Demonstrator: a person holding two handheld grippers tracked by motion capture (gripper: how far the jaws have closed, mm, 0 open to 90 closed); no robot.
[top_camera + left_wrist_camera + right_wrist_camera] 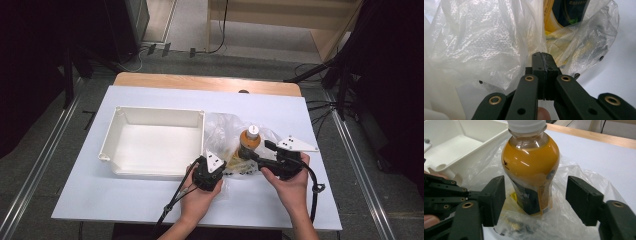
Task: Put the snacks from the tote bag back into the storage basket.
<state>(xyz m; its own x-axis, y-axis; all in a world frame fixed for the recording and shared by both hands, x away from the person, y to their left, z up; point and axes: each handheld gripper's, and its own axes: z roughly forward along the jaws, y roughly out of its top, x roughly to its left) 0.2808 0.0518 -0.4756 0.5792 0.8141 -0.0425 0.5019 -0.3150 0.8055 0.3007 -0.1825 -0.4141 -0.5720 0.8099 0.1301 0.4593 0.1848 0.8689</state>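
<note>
Orange drink bottle point(530, 167) stood upright in a clear plastic bag point(486, 42) on the counter point(150, 195) beside a white tray point(120, 155), left gripper point(543, 58) fingers pinched on the bag, right gripper point(535, 197) fingers wide, flanking the bottle without touching.

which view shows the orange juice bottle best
The right gripper view: the clear plastic bottle of orange juice with a white cap stands upright and close between the open right claw. The high view shows it small; the left gripper view gives a yellow-and-dark glimpse through the plastic bag, likely its label.
</note>
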